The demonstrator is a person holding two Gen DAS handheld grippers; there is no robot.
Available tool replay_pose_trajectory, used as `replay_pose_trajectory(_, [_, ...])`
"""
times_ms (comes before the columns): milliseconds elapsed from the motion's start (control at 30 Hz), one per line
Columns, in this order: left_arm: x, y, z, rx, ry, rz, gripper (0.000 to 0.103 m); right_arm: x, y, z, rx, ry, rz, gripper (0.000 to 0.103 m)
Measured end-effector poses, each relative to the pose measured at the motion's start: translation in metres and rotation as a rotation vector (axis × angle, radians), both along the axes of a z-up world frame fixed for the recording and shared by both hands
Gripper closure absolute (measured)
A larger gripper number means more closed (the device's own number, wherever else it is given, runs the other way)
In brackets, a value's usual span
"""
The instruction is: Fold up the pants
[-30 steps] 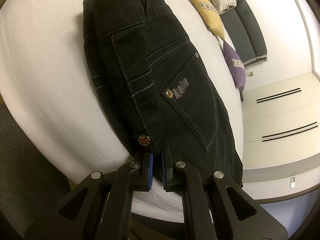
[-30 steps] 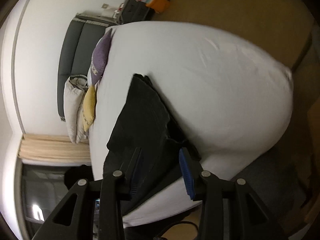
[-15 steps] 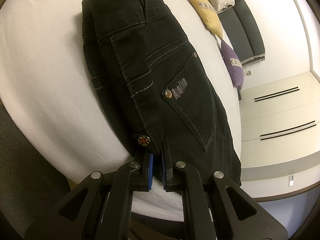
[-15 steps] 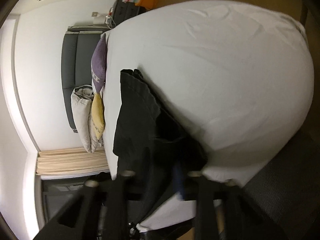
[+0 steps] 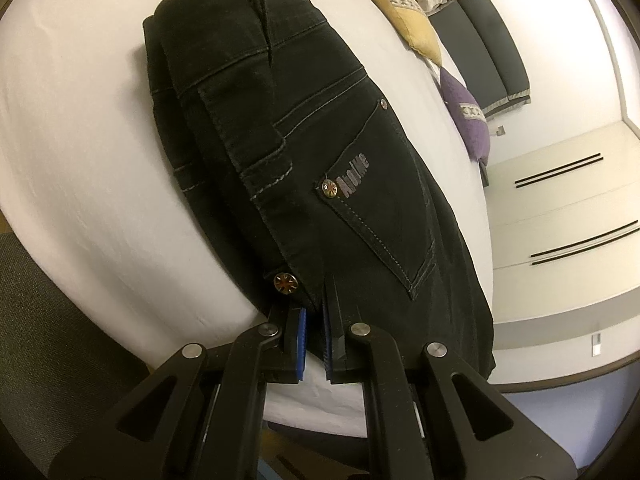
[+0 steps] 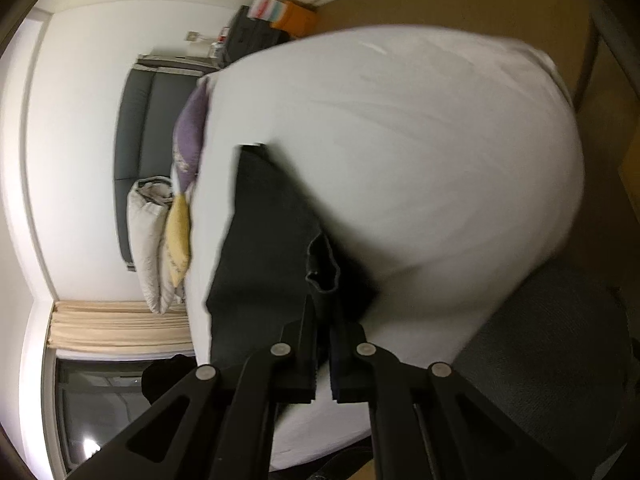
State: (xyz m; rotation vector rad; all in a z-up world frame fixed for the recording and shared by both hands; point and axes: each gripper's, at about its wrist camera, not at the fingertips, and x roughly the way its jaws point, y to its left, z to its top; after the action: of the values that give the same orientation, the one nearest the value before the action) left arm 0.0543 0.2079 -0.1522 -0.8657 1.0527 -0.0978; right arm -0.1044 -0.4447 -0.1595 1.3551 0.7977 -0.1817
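We see black pants (image 5: 304,152) lying folded on the white bed (image 5: 80,140), waistband end nearest the left wrist camera, back pocket with its rivet and lettering facing up; going left to right, our left gripper (image 5: 314,320) comes first, its blue-padded fingers (image 5: 301,330) drawn in to a narrow slit and pinching the waistband edge just beside the metal button (image 5: 285,282); the fabric runs away from the tips toward a yellow cushion (image 5: 408,24) and a purple cushion (image 5: 468,120) at the dark headboard (image 5: 492,56); in the right wrist view the pants (image 6: 264,248) lie along the bed (image 6: 420,160), with a curled cuff or hem standing up just ahead of the tips; our right gripper (image 6: 322,320) has its fingers (image 6: 306,340) brought almost together, and dark cloth sits between them; that view is blurred, so the grip seems to be on a fold near that curled edge, though which layer we cannot tell.
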Motion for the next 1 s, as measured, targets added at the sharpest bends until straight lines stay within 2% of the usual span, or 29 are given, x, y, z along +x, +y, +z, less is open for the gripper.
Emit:
replay_pose_trajectory(100, [0.0, 0.005, -0.003, -0.037, 0.009, 0.006, 0.098, -0.001, -0.004, -0.01, 0.028, -0.027, -0.017, 0.101])
replay_pose_trajectory(200, [-0.001, 0.008, -0.002, -0.068, 0.005, -0.002, 0.097, -0.001, -0.006, -0.001, 0.001, -0.026, 0.01, 0.099])
replay_pose_trajectory(267, [-0.003, 0.011, 0.002, -0.082, 0.012, -0.015, 0.095, -0.005, -0.012, 0.006, 0.004, 0.005, 0.002, 0.091])
replay_pose_trajectory(333, [-0.006, 0.01, 0.01, -0.057, 0.017, -0.035, 0.089, -0.014, -0.022, 0.021, -0.081, 0.106, -0.037, 0.079])
replay_pose_trajectory(400, [-0.01, 0.01, 0.021, -0.021, 0.027, -0.068, 0.089, -0.021, -0.033, 0.042, -0.194, 0.163, -0.069, 0.079])
replay_pose_trajectory(467, [-0.016, 0.006, 0.034, 0.002, 0.025, -0.104, 0.089, -0.015, -0.035, 0.069, -0.259, 0.113, -0.06, 0.079])
replay_pose_trajectory(533, [-0.019, -0.001, 0.055, 0.04, -0.006, -0.152, 0.089, 0.008, -0.023, 0.097, -0.313, 0.02, 0.015, 0.079])
replay_pose_trajectory(600, [-0.015, -0.012, 0.079, 0.052, -0.07, -0.192, 0.089, 0.054, 0.011, 0.12, -0.318, -0.107, 0.185, 0.079])
replay_pose_trajectory(667, [-0.001, -0.024, 0.097, 0.05, -0.139, -0.222, 0.089, 0.099, 0.049, 0.126, -0.287, -0.198, 0.327, 0.079])
replay_pose_trajectory(767, [0.035, -0.052, 0.106, 0.057, -0.198, -0.272, 0.089, 0.172, 0.107, 0.113, -0.231, -0.259, 0.5, 0.079])
replay_pose_trajectory(867, [0.079, -0.084, 0.094, 0.111, -0.221, -0.359, 0.089, 0.226, 0.144, 0.086, -0.147, -0.257, 0.595, 0.079])
replay_pose_trajectory(933, [0.1, -0.094, 0.078, 0.163, -0.171, -0.373, 0.089, 0.249, 0.156, 0.064, -0.168, -0.212, 0.613, 0.079])
replay_pose_trajectory(1000, [0.115, -0.087, 0.056, 0.18, -0.118, -0.353, 0.089, 0.261, 0.153, 0.035, -0.17, -0.127, 0.596, 0.079])
